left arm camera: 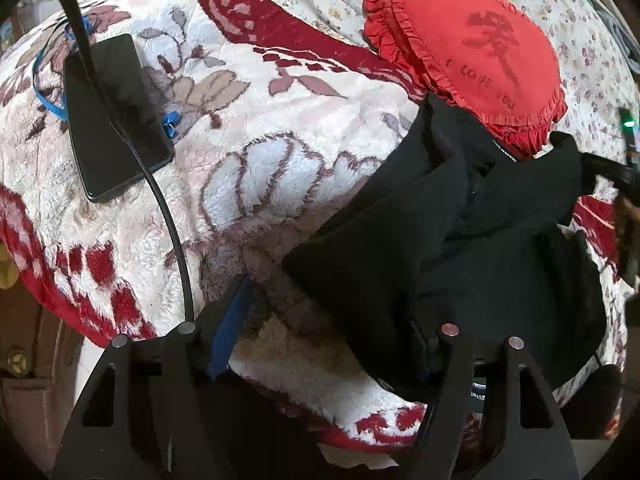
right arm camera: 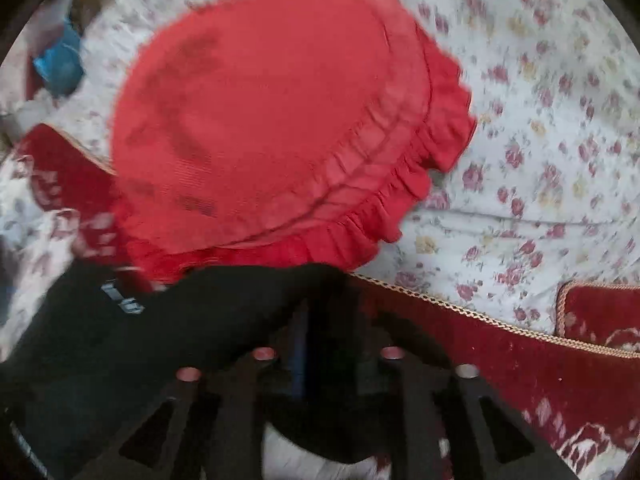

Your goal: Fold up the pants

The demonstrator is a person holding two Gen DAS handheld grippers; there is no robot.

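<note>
My left tongs gape empty; my right tongs pinch the crumpled black fabric pants, which trail leftward.

Left gripper: jaws wide apart, angled down; right finger hidden under black cloth, nothing pinched.
Right gripper: jaws part-open, angled down; black cloth betw. fingers; grip unclear, view blurred.
</note>
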